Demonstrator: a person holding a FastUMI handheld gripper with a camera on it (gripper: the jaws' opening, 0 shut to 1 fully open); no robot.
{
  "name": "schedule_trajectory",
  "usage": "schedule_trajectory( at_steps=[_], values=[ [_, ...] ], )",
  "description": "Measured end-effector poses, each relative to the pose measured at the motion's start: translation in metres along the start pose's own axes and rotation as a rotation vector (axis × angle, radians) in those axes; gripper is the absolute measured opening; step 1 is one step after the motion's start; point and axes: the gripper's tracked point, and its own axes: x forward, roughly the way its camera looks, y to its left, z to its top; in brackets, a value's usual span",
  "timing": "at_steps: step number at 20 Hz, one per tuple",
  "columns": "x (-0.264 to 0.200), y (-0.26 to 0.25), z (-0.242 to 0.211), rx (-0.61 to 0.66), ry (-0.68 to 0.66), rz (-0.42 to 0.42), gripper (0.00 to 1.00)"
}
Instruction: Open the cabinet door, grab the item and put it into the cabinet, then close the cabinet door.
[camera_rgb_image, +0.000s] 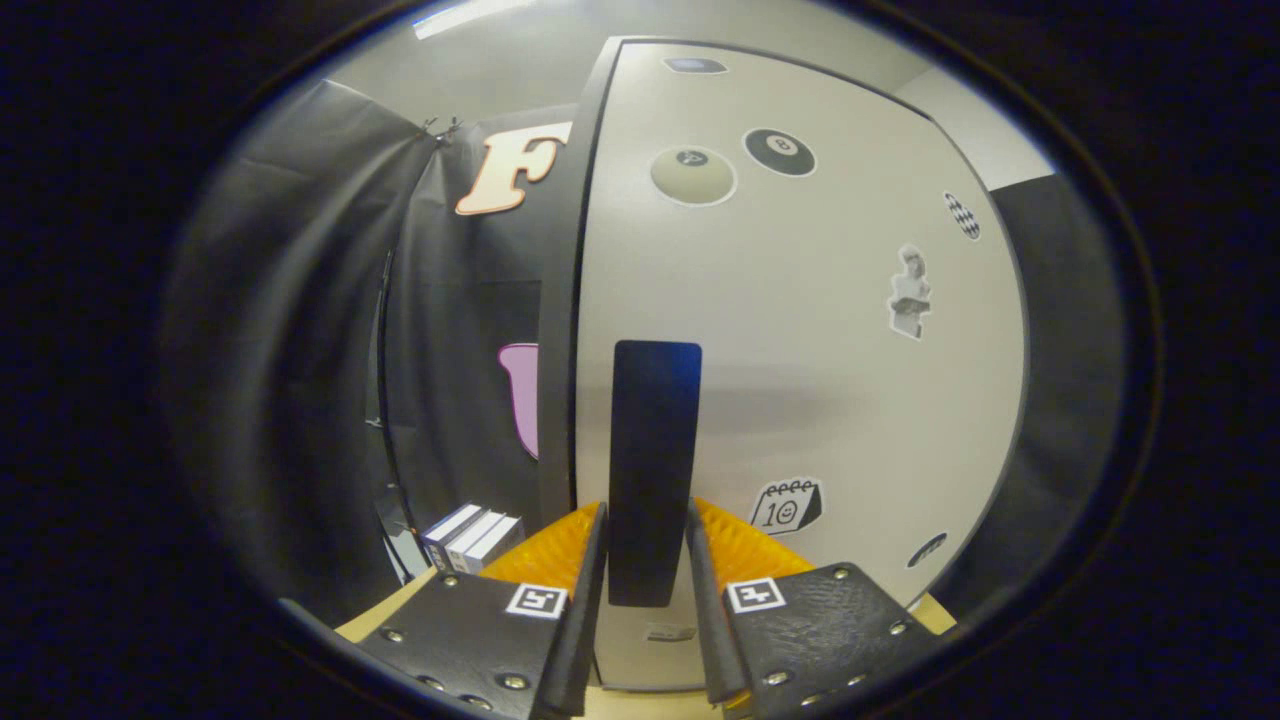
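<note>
The white cabinet door (840, 380), dotted with stickers, stands right in front of me. Its dark upright handle (655, 440) runs down between my two fingers. My gripper (646, 520) is shut on the lower part of that handle, one finger against each side. The door's left edge (578, 300) lies against the cabinet's dark side panel, and I cannot tell whether the door is ajar. Left of the cabinet, beyond my left finger, several small white and blue boxes (470, 540) stand side by side on the wooden tabletop (385, 612).
Black cloth walls (300, 350) hang close on the left and behind the cabinet. The boxes sit in the narrow gap between the cloth and the cabinet side.
</note>
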Motion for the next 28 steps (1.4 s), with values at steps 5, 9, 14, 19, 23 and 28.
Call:
schedule_trajectory(
  at_steps=[5, 9, 14, 19, 23, 28],
  values=[
    [0.0, 0.0, -0.002, 0.027, -0.001, -0.013, 0.3],
    [-0.004, -0.001, -0.001, 0.068, 0.005, -0.025, 0.21],
    [-0.006, -0.003, -0.004, 0.057, 0.006, -0.041, 0.17],
    [-0.026, -0.006, -0.002, 0.056, 0.0, -0.057, 0.17],
    [-0.04, -0.011, -0.002, 0.066, -0.001, -0.068, 0.17],
    [-0.053, -0.017, -0.003, 0.086, -0.016, -0.096, 0.17]
  ],
)
